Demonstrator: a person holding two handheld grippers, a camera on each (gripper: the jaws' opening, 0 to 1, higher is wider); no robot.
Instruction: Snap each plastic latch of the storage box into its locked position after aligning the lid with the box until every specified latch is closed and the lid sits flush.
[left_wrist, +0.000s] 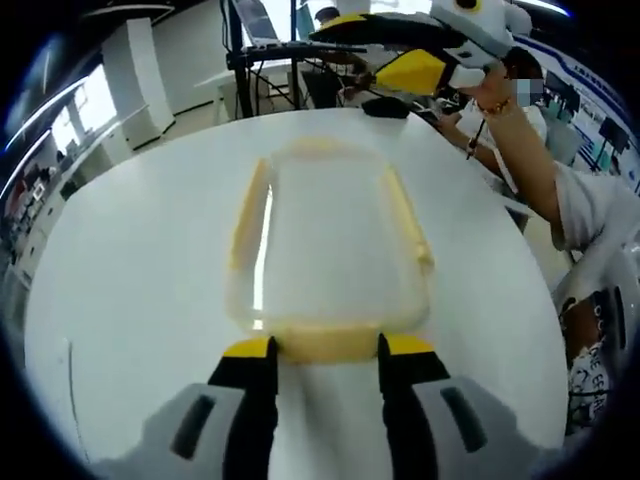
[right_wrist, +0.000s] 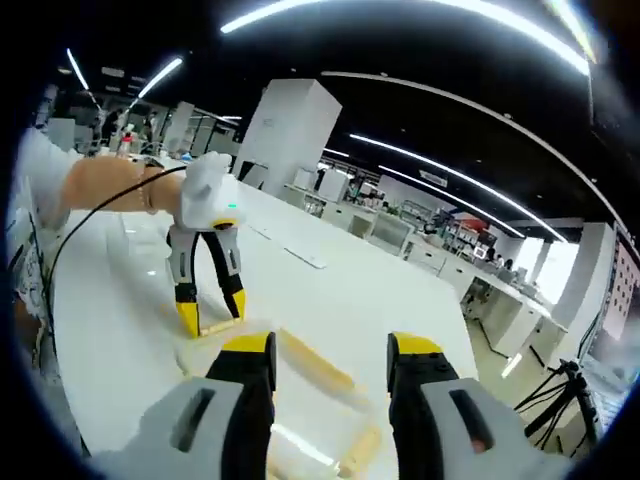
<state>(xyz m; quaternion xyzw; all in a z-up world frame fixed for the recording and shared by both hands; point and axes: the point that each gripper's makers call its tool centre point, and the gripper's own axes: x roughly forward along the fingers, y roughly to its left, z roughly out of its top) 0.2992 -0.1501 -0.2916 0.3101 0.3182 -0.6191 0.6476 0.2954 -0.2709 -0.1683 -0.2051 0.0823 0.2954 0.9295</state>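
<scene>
- In the left gripper view, the storage box (left_wrist: 325, 245) is lying on the white table (left_wrist: 130, 300), its clear lid (left_wrist: 325, 220) sitting on top with pale yellow latches along the edges.
- The left gripper (left_wrist: 325, 352) is reaching to the near end of the box, its yellow-tipped jaws standing apart on either side of the near latch (left_wrist: 325, 343); whether they are touching it cannot be told.
- The same view is showing the long side latches (left_wrist: 245, 225) and the far end of the lid, and a person's forearm (left_wrist: 525, 150) is holding the other gripper up above the far table edge.
- In the right gripper view, the right gripper (right_wrist: 330, 350) is hovering over the box (right_wrist: 300, 365) with its jaws spread wide and nothing between them.
- This view is showing the left gripper (right_wrist: 212, 310) from the front, its tips resting at the box's end latch (right_wrist: 215, 326), a hand (right_wrist: 110, 185) gripping it from above.
- Behind it, office desks and ceiling lights are stretching away.
</scene>
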